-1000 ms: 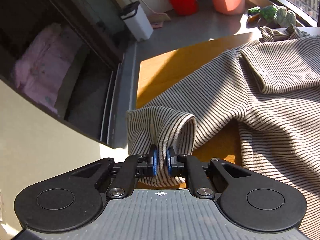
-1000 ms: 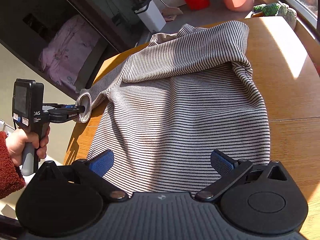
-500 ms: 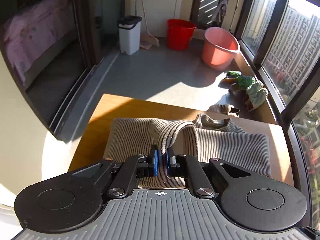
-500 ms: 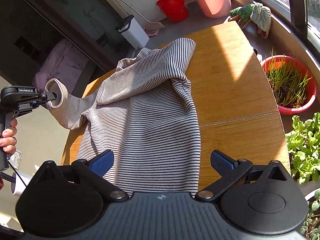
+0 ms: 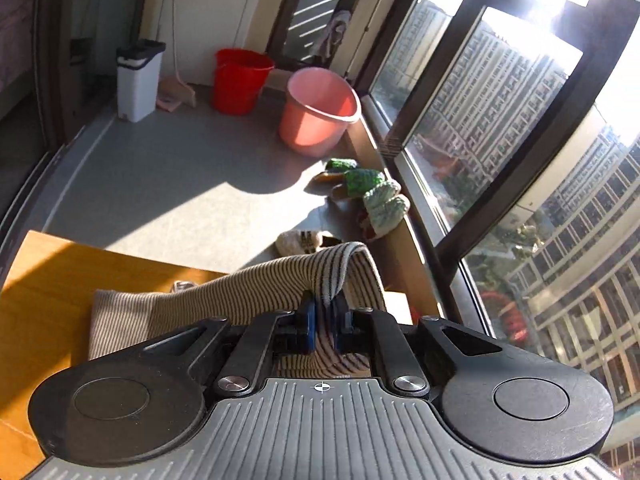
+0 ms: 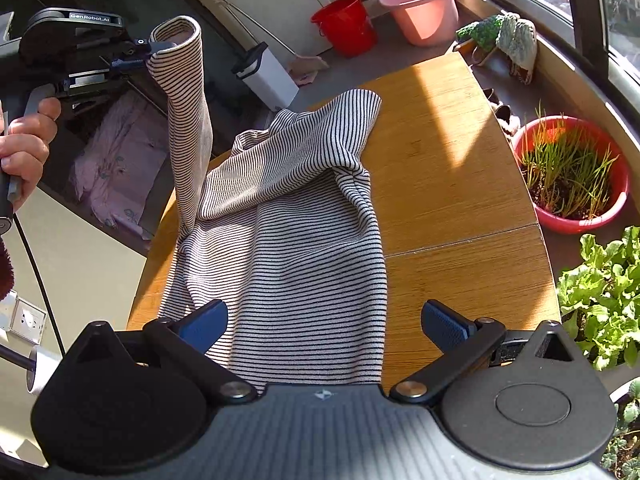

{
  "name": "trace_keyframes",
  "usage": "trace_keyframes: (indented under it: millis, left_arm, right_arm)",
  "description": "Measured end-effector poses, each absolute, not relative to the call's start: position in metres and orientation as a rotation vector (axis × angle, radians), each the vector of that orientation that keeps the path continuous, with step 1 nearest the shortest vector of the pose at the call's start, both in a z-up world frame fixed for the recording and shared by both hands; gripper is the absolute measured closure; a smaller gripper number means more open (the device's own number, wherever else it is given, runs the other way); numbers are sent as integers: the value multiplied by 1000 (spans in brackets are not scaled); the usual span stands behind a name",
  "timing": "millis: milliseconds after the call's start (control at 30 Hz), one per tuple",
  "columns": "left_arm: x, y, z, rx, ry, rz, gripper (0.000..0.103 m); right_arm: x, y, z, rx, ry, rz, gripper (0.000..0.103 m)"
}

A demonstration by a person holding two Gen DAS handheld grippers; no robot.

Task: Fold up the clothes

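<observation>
One striped top (image 6: 296, 248) only, spread over the left half of the wooden desk (image 6: 448, 184), hem toward the viewer and neck end toward the far edge. One sleeve (image 6: 188, 120) lifted clear of the desk, cuff pinched in the left tool (image 6: 146, 50), clenched on the fabric; seen also from the left wrist, where the cuff (image 5: 340, 272) loops over the blue pads (image 5: 308, 320). Long axis of that sleeve now close to upright, running from the shoulder at the left edge of the body up to the cuff. Body of the top lying to the right of and below the raised cuff, so probably a sweep rightward and down across the chest to lay the sleeve flat. Right tool (image 6: 324, 328) released, jaws wide apart, hovering over the hem, holding nothing; nearer to the hem and the bunched right side (image 6: 360, 184) than the left tool. Other sleeve not clearly visible, likely tucked in that bunched fold.

Counted: two tools, one hand (image 6: 24, 152) in view on the left grip. Beyond the desk: two buckets, one red (image 6: 346, 26) and one pink (image 6: 418, 4), one white bin (image 6: 270, 76), one red basin of grass (image 6: 572, 168).
</observation>
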State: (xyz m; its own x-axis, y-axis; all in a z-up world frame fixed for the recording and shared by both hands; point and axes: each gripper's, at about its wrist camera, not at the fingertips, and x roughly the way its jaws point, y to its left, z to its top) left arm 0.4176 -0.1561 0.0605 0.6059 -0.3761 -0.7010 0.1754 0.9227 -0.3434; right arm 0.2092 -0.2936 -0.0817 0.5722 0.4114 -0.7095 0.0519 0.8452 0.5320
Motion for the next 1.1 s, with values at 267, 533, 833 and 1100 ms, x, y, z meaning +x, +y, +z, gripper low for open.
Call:
trace_keyframes:
  millis: [267,533,833,1100]
  left_arm:
    - [424,-183,25,-300,961,-405,85]
    - [416,-144,2,-217,971,-331,33]
    - [390,-66,-55,-48,1067,-216,15]
    - [382,-34,-94,-114,1114,-269,6]
  right_arm:
    - [213,-300,-79,520,939,204,0]
    - [239,-287,-74,390,846,183,0]
    - [321,-239,-60,224,787,246,32]
    - [386,-213,-101,291,939,136,40]
